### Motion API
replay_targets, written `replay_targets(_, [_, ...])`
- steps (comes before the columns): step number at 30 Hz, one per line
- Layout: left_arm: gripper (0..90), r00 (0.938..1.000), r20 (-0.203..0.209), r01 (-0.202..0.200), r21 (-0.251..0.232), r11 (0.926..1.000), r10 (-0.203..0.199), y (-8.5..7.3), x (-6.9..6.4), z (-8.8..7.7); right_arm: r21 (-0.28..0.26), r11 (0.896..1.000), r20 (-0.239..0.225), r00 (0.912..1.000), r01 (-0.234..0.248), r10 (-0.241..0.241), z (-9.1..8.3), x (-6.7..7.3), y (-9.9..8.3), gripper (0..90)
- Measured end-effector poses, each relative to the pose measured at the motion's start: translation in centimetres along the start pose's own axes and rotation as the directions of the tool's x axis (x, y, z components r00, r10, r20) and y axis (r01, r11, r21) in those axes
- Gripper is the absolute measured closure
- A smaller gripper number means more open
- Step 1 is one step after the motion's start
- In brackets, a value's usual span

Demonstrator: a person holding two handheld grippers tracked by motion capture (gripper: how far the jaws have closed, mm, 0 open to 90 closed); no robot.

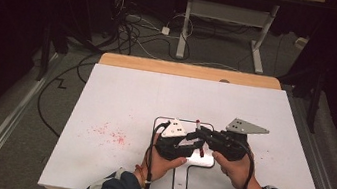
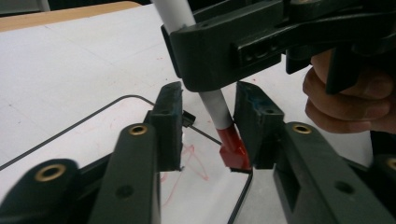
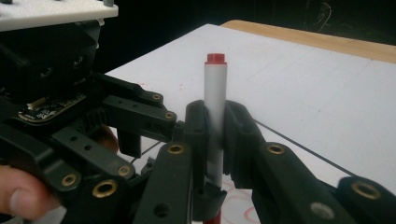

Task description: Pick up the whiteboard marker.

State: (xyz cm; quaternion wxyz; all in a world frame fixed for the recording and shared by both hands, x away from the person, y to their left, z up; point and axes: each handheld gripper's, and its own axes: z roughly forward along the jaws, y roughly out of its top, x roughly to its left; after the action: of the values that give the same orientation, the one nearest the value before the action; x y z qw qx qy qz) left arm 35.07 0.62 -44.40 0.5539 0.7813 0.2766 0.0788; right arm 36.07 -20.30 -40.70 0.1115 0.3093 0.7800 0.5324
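White board [image 1: 121, 92] on a dim-room table, red scribbles present. Marker [image 3: 215, 116] is held upright, clenched mid-barrel by right gripper [image 3: 215, 140]. Its red cap [image 2: 232, 148] sits between left gripper [image 2: 208, 126] jaws, 1 pad touching, not yet squeezed. Light, stiff, slick plastic; cap is best gripped squarely.

1. Our left gripper [image 1: 189, 139] points rightward, its jaws set partly apart.
2. Our right gripper [image 1: 202, 136] points leftward, its jaws clamped together.
3. Both our hands meet close, forearms entering from below.
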Motion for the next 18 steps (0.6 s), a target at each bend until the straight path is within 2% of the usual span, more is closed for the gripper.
replay_targets(2, [71.1, 0.9999, 0.005, -0.013, 0.01, 0.9999, 0.013, -0.02, 0.03, 0.02, -0.001, 1.0, -0.003, 1.0, 0.005, -0.005, -0.01, 0.12, -0.03, 81.2])
replay_targets(3, [73.0, 0.9994, -0.012, -0.032, 0.014, 0.9994, 0.032, -0.05, -0.1, -0.03, -0.002, 1.0, 0.001, 1.0, 0.009, -0.009, 0.0, 0.2, -0.04, 81.2])
replay_targets(7, [77.6, 0.999, -0.022, -0.038, 0.018, 0.9991, 0.039, -0.06, 0.17, -0.22, -0.004, 1.0, 0.004, 0.9997, 0.024, -0.024, -0.03, 0.36, -0.1, 80.9])
replay_targets(11, [78.3, 0.9982, -0.027, -0.052, 0.024, 0.9983, 0.053, 0.0, 0.14, -0.27, -0.01, 0.999, 0.005, 0.9994, 0.033, -0.033, -0.04, 0.5, -0.09, 80.8])
replay_targets(16, [78.3, 0.9979, -0.025, -0.058, 0.038, 0.9976, 0.059, -0.01, 0.04, -0.14, -0.02, 0.997, 0.022, 0.9973, 0.07, -0.07, 0.23, 0.72, -0.17, 80.4])
replay_targets(18, [78.3, 0.9968, -0.028, -0.074, 0.047, 0.9961, 0.075, 0.02, -0.06, -0.09, -0.021, 0.997, 0.024, 0.997, 0.074, -0.074, 0.26, 0.75, -0.2, 80.5])
